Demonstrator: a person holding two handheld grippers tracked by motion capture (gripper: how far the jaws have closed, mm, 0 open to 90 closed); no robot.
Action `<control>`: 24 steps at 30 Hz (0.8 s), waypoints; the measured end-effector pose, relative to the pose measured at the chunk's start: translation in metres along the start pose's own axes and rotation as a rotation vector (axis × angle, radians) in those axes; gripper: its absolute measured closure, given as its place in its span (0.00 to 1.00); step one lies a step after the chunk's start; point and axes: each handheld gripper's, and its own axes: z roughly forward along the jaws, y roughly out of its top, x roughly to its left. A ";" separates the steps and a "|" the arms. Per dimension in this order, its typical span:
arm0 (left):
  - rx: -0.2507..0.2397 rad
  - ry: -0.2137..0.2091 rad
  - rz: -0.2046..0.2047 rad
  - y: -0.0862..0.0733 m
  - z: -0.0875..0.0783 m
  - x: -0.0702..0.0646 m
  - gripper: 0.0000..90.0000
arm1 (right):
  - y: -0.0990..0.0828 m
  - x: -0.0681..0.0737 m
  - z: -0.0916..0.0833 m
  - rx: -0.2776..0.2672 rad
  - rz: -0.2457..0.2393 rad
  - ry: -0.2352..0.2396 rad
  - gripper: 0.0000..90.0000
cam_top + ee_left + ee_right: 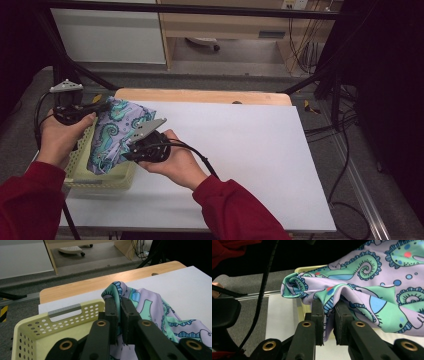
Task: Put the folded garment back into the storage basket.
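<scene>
Grippers, left (119, 305) and right (329, 305), both pinch patterned cloth (114, 132) over basket (35, 326).

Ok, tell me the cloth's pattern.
Teal seahorses and blue dots on lilac cloth; clearest in the right gripper view.

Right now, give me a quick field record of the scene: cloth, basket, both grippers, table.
cloth: seahorse-print fabric, lilac and mint, held up over the basket
basket: pale yellow perforated plastic basket, at the table's left edge
left gripper: left gripper shut on the fabric's edge
right gripper: right gripper shut on a fold of the fabric
table: white tabletop with a wooden strip along its far edge
</scene>
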 end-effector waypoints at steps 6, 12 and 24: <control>-0.002 0.015 -0.001 0.001 -0.001 0.006 0.94 | 0.007 0.000 0.007 -0.007 -0.007 0.007 0.89; -0.005 0.026 -0.015 -0.001 -0.001 0.013 0.94 | 0.008 0.000 0.014 -0.020 -0.015 0.017 0.89; -0.008 0.049 -0.023 -0.008 -0.005 0.024 0.94 | 0.007 0.002 0.030 -0.013 -0.026 -0.014 0.89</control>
